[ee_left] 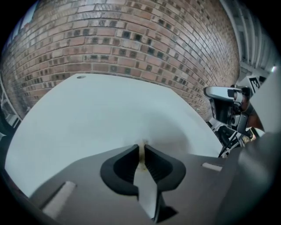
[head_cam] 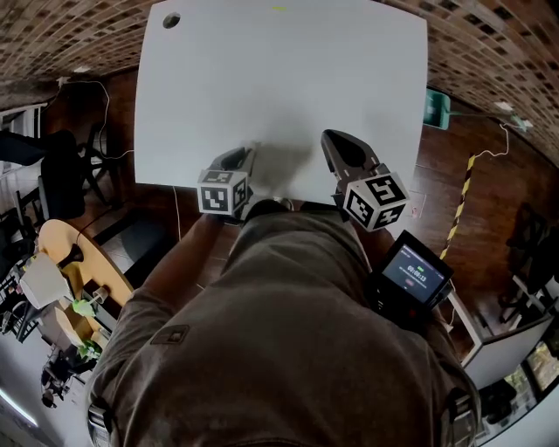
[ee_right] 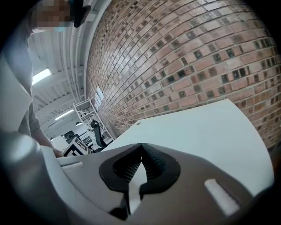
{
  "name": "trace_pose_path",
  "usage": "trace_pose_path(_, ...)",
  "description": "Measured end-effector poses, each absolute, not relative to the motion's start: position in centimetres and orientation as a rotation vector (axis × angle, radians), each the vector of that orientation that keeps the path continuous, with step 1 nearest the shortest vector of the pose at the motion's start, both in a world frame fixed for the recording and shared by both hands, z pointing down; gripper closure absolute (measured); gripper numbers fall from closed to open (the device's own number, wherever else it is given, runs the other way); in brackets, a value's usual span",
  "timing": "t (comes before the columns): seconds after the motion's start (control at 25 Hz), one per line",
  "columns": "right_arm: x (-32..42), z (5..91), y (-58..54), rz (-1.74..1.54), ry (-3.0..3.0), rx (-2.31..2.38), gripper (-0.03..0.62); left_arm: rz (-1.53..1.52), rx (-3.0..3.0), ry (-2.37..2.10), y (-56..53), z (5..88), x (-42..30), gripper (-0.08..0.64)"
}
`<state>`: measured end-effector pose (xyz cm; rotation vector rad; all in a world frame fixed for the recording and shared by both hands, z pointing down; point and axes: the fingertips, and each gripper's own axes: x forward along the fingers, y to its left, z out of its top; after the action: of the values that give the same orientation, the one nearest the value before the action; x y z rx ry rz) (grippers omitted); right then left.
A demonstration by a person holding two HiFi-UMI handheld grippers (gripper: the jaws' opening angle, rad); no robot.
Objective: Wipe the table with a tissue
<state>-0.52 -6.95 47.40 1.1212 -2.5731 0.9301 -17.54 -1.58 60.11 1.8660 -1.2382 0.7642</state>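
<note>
The white table [head_cam: 279,79] fills the middle of the head view. My left gripper [head_cam: 251,150] hovers at its near edge, shut on a thin pale sliver of tissue [ee_left: 141,151]. Only that narrow strip shows between the pads, poking just past the tips, with the left gripper [ee_left: 142,147] aimed low across the table top [ee_left: 96,114]. My right gripper [head_cam: 325,135] is a little to the right over the same near edge. In its own view the right gripper [ee_right: 141,145] is shut with nothing in it, above the table [ee_right: 206,127].
A round cable hole [head_cam: 171,19] sits in the table's far left corner. A brick wall [ee_left: 131,39] stands just behind the table. A teal object [head_cam: 437,106] lies off the right edge. A screen device [head_cam: 415,275] hangs at the person's right side, and a round wooden table [head_cam: 79,262] is on the left.
</note>
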Motion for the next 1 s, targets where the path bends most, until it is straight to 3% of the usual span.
trace_pose_path(0.36, -1.0, 47.2, -7.3, 0.932, -2.578, 1.113, 0.581, 0.769, 1.787, -1.363, -2.8, 59.9, -22.3, 0.518)
trace_pose_path(1.0, 3.4, 47.9, -7.7, 0.947, -2.515, 1.25, 0.581, 0.803, 1.968, -1.147, -5.6, 59.8, -12.7, 0.518)
